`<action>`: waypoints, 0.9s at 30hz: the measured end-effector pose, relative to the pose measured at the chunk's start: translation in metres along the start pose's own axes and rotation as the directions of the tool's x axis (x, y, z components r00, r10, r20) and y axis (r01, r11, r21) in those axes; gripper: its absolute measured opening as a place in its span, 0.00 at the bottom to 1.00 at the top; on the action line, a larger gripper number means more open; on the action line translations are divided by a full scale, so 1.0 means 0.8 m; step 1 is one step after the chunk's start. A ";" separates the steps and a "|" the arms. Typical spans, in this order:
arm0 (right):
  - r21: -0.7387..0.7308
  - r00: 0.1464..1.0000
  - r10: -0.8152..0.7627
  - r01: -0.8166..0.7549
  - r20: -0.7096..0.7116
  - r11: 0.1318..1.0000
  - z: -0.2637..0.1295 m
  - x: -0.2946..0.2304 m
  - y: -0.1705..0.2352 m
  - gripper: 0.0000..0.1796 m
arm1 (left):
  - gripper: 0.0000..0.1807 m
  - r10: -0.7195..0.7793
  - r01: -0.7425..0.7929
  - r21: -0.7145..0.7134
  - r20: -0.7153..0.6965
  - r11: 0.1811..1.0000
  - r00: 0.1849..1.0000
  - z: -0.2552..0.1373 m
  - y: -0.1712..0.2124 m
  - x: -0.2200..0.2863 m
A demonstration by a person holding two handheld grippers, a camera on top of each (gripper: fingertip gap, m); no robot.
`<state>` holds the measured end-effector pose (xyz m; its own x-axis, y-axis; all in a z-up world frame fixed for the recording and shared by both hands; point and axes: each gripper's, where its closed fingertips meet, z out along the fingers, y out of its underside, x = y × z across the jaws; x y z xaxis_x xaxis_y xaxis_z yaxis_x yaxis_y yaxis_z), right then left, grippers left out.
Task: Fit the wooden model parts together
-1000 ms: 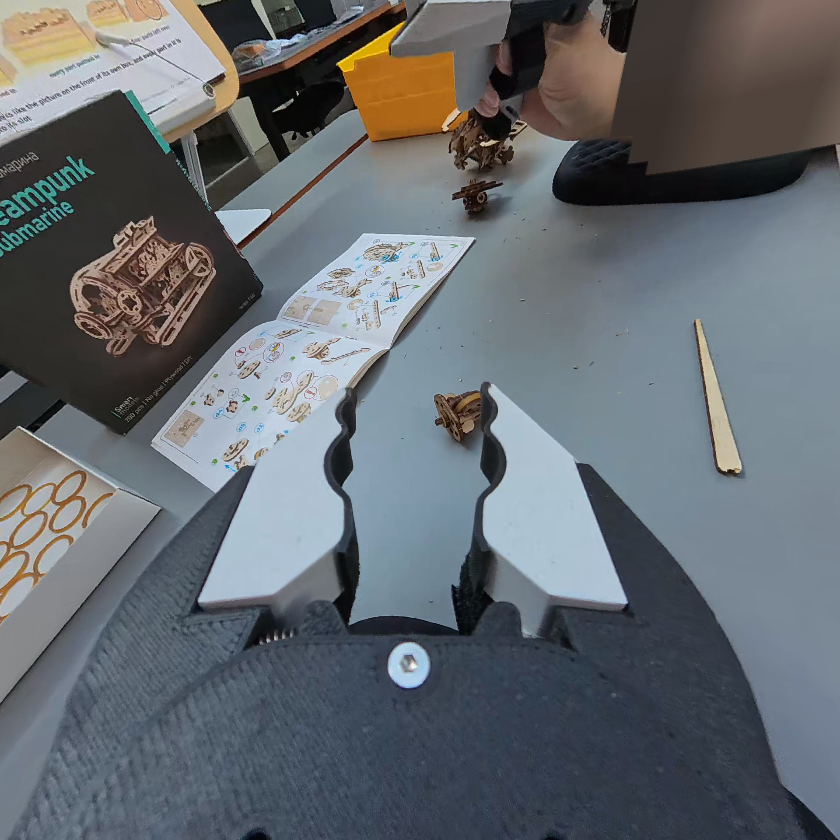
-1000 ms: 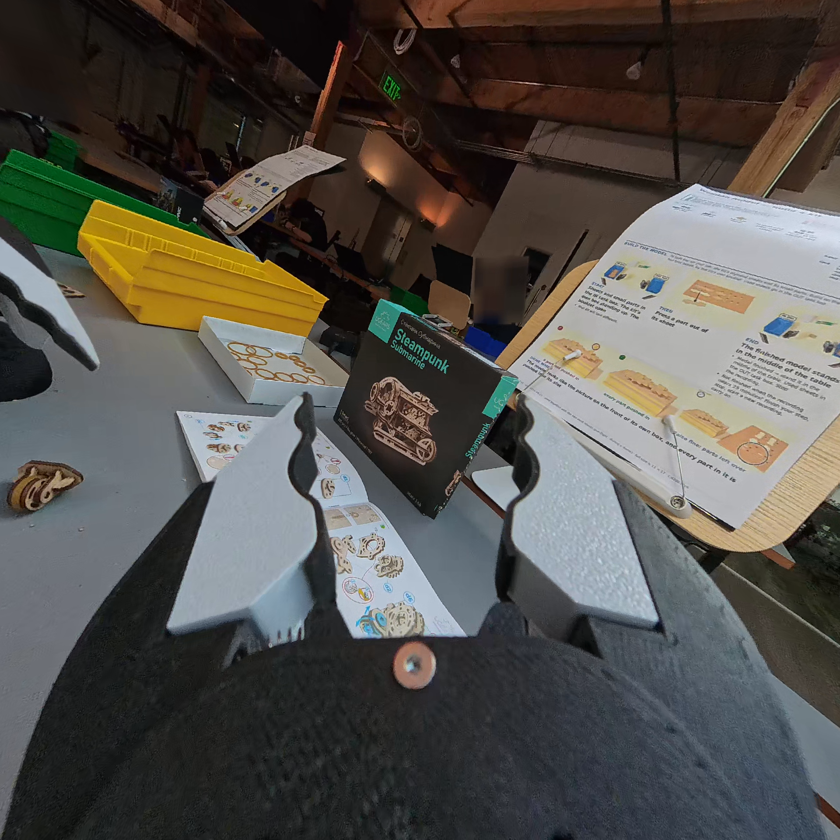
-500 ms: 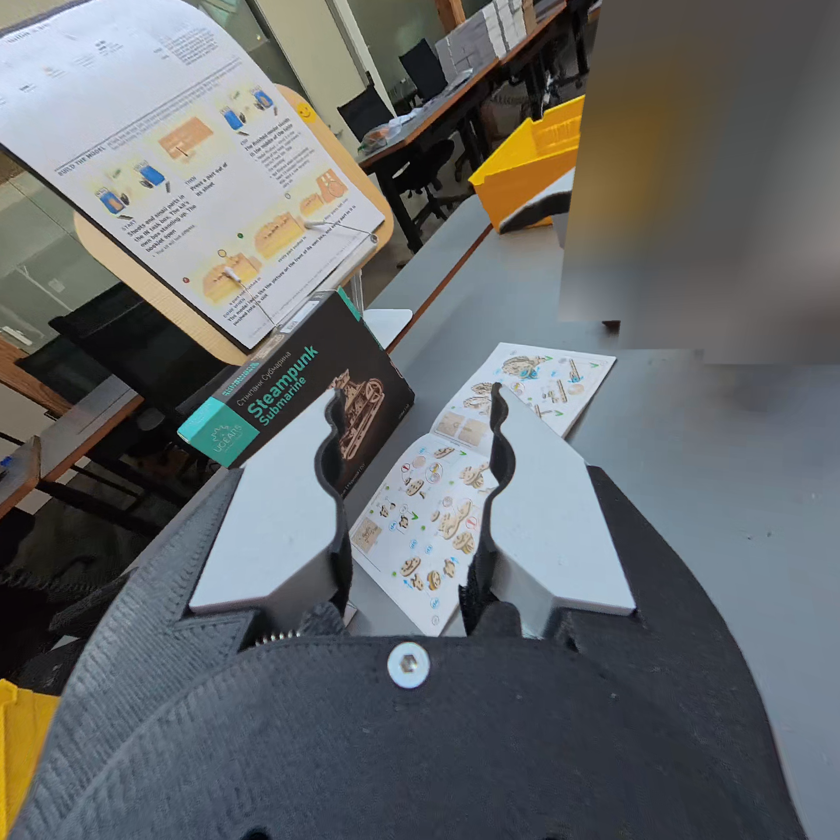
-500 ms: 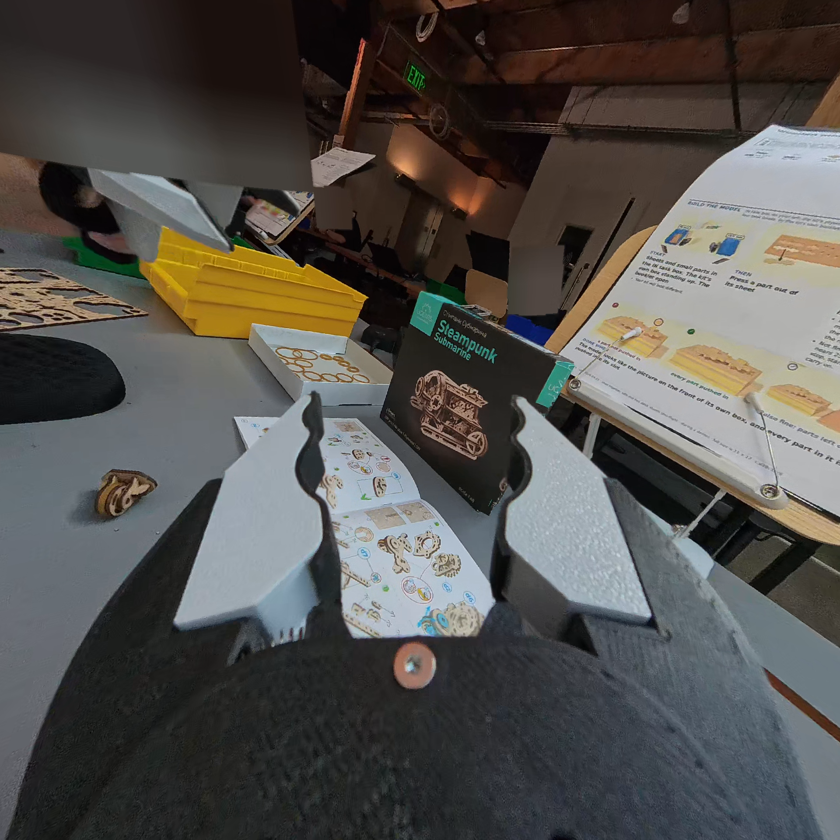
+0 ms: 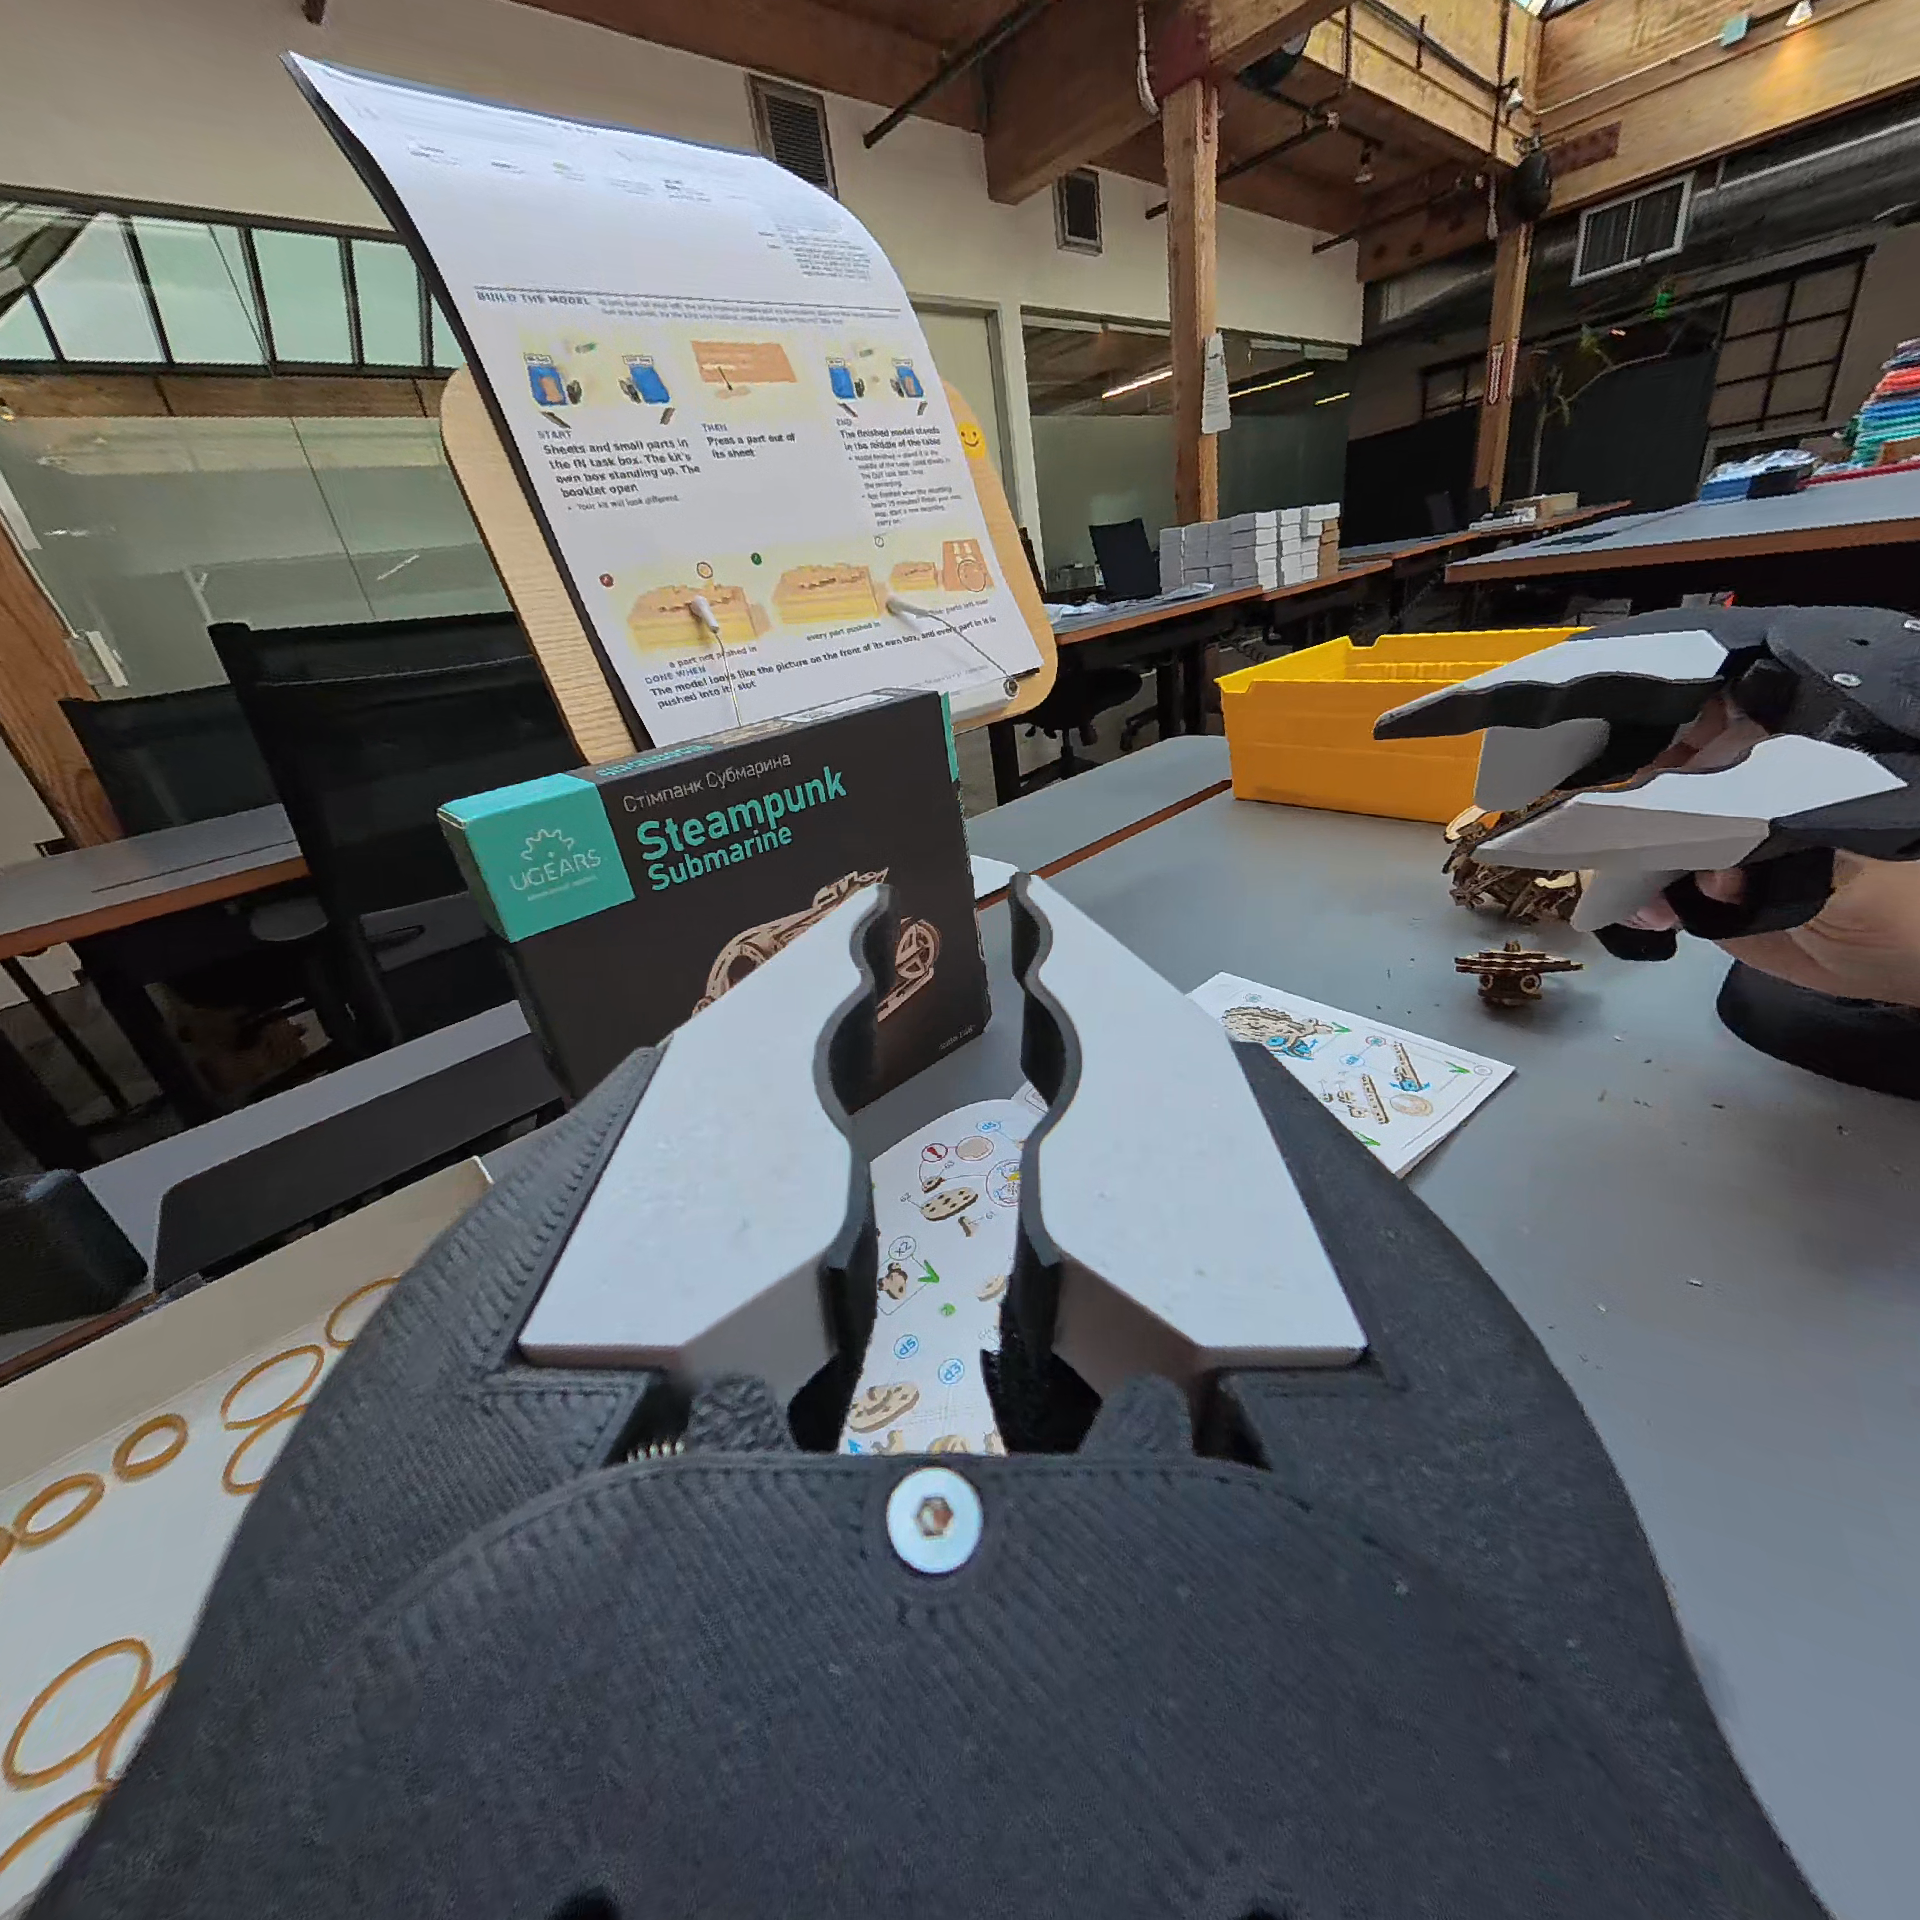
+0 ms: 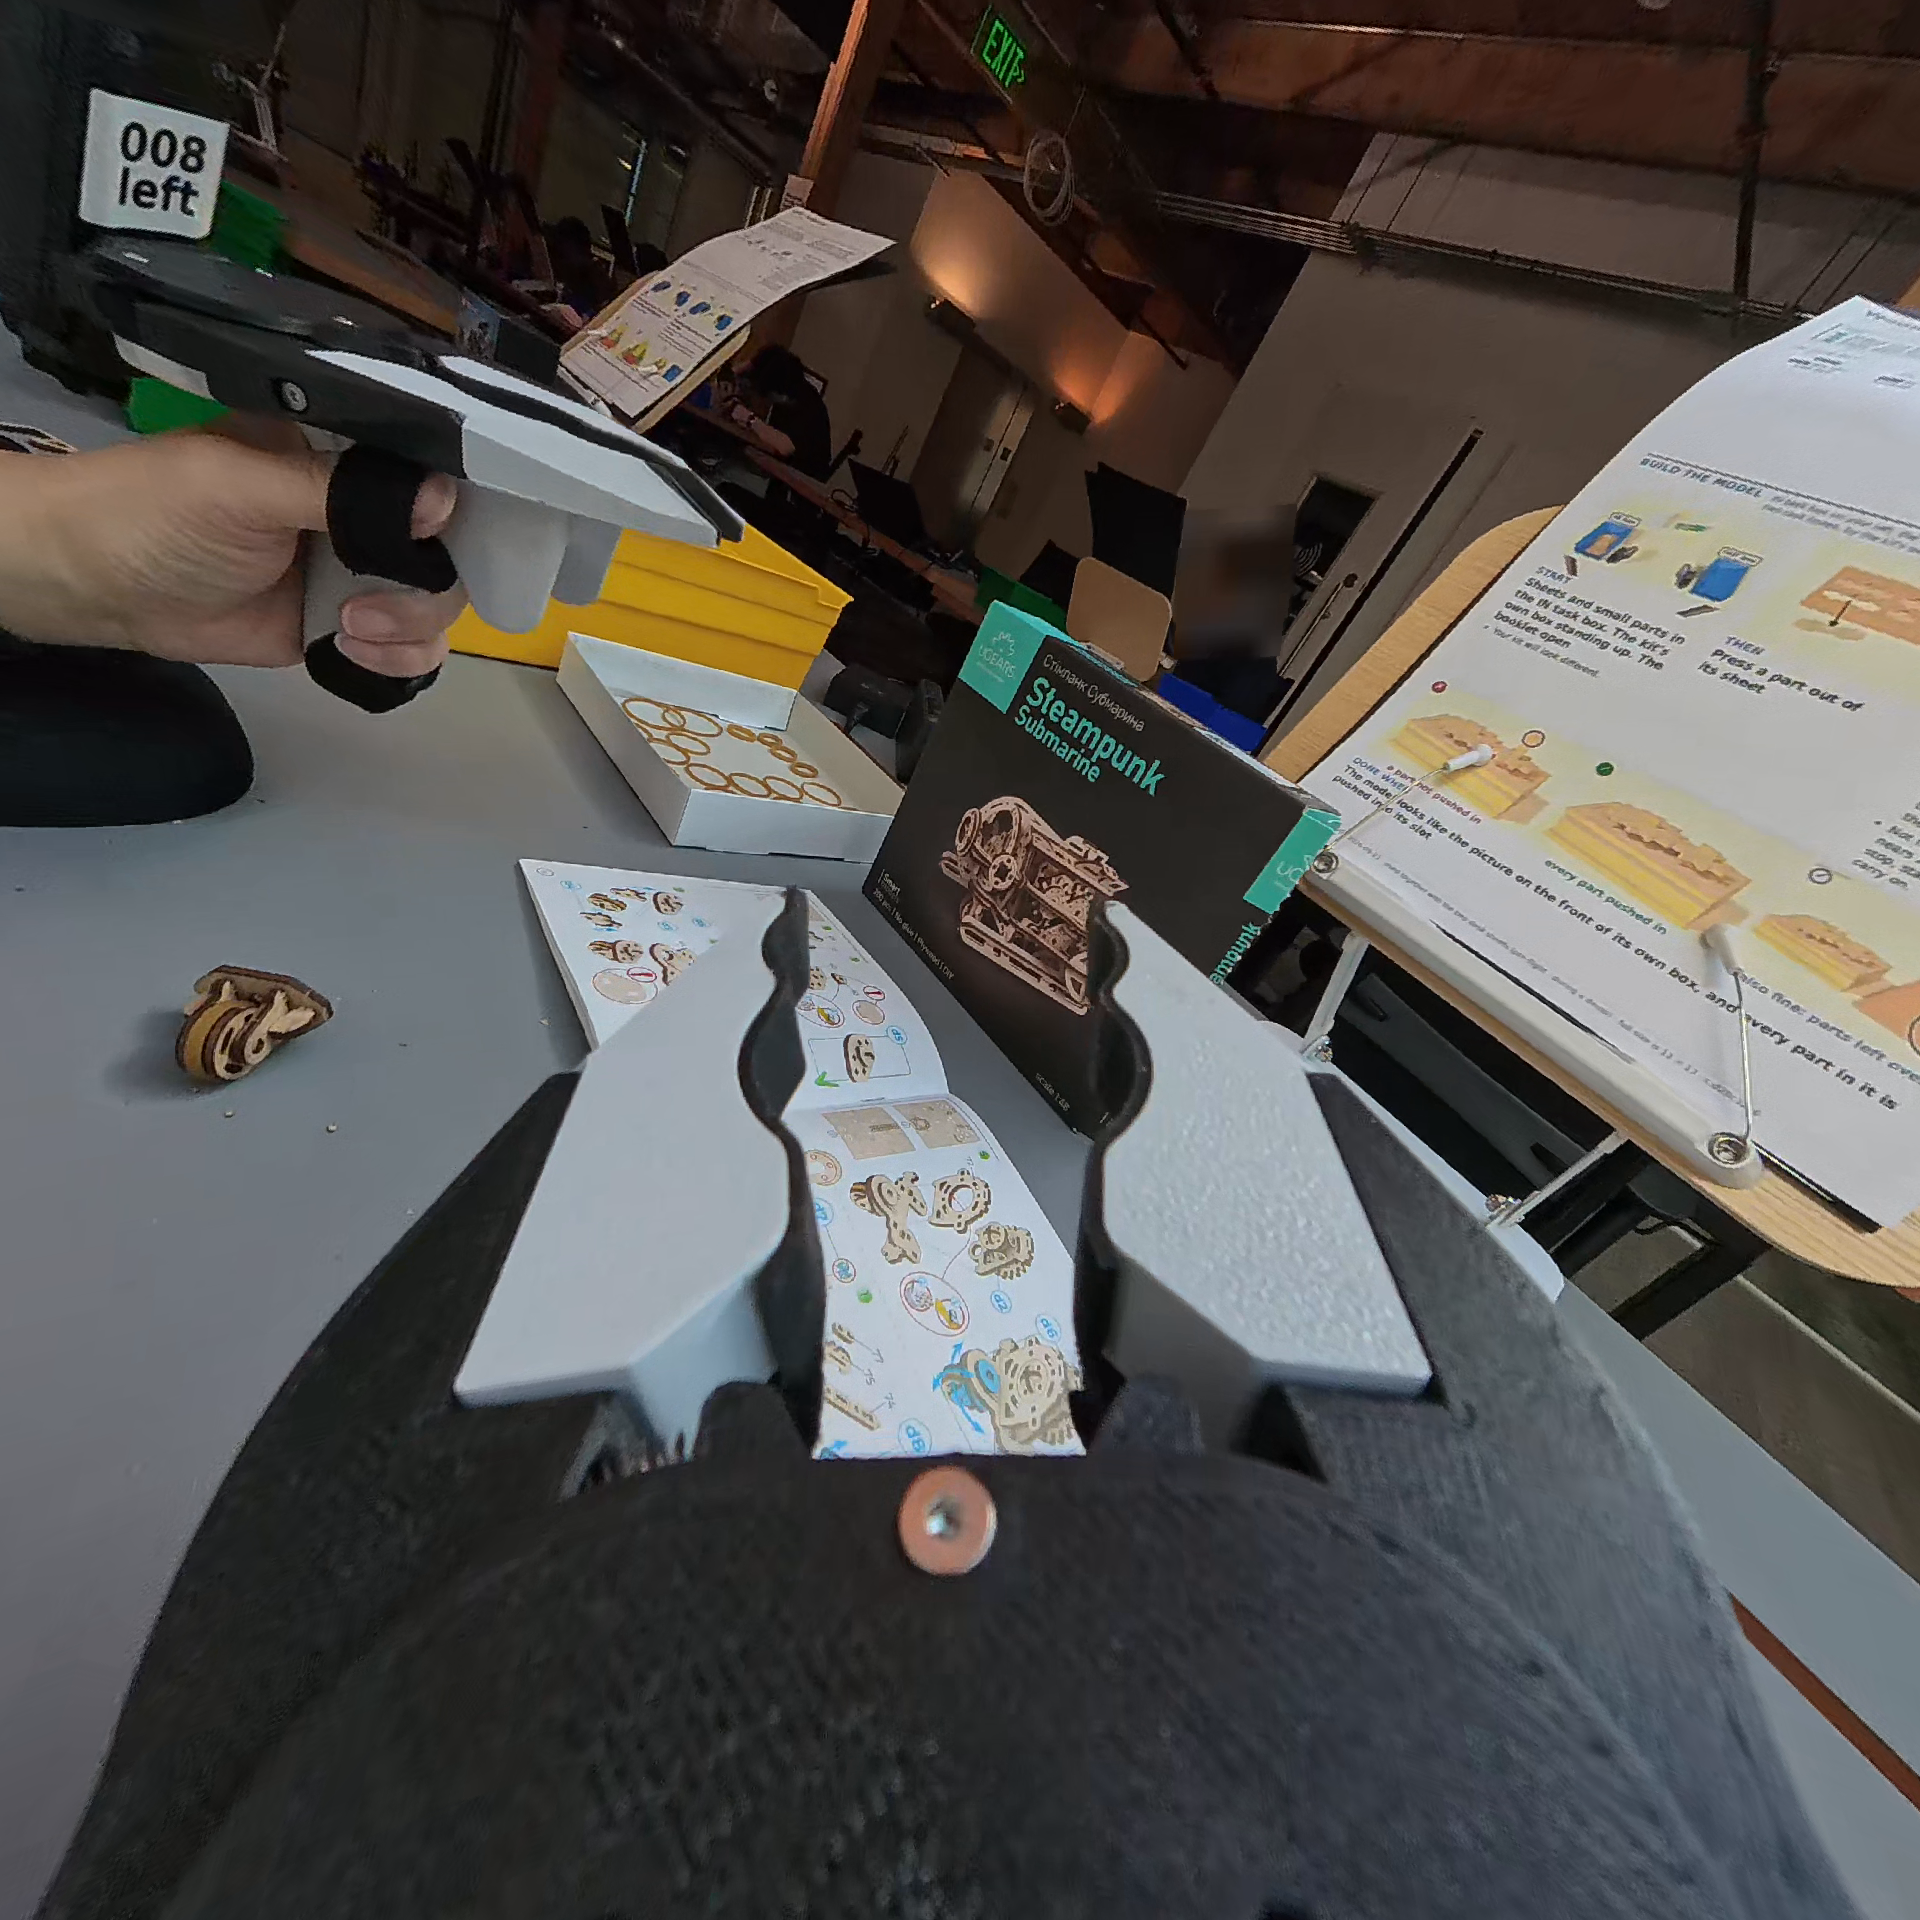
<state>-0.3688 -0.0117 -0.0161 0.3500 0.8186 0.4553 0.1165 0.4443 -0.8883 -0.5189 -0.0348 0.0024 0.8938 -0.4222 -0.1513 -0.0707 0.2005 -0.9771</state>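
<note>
Both grey two-finger tongs, left and right, open and empty, held over the white picture booklet, likely to check the next step.

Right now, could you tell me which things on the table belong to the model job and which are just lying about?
Job: wooden part; gear piece; larger assembly; booklet; kit box.
Lying about: yellow bin; ring tray; black pad.

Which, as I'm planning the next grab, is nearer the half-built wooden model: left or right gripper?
Right. The right gripper hangs open beside the model; the left gripper points at the box.
</note>
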 end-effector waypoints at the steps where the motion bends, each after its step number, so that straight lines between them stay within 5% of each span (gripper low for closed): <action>1: 0.001 1.000 -0.004 0.004 0.000 1.000 -0.001 0.001 -0.001 0.28 | 0.08 0.011 -0.012 0.019 0.010 1.000 1.000 -0.003 -0.005 0.000; 13: -0.047 0.992 -0.124 0.122 -0.034 0.991 -0.007 0.011 -0.002 0.23 | 0.00 0.058 -0.067 0.098 0.086 0.993 0.995 -0.024 -0.029 -0.020; 16: -0.044 0.987 -0.158 0.160 0.039 0.986 -0.010 -0.003 -0.001 0.03 | 0.00 0.061 -0.069 0.077 0.098 0.995 0.993 -0.022 -0.023 -0.023; 18: -0.053 0.982 -0.183 0.185 0.056 0.981 -0.011 -0.007 0.001 0.00 | 0.00 0.075 -0.081 0.059 0.093 0.995 0.993 -0.020 -0.020 -0.020; 22: -0.072 0.981 -0.133 0.144 0.139 0.987 -0.006 -0.027 0.009 0.00 | 0.00 0.079 -0.103 -0.167 -0.145 0.981 0.986 -0.008 0.021 0.025; 27: -0.117 0.894 0.064 -0.013 0.443 0.993 -0.001 -0.114 0.014 0.00 | 0.00 0.076 -0.176 -0.324 -0.297 0.930 0.952 -0.021 0.055 0.066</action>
<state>-0.3988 -0.0818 -0.0677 -0.0912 0.9218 0.3767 0.2199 0.3876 -0.8952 -0.4821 -0.0631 -0.0511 0.7139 -0.6490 -0.2629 -0.3662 -0.0261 -0.9302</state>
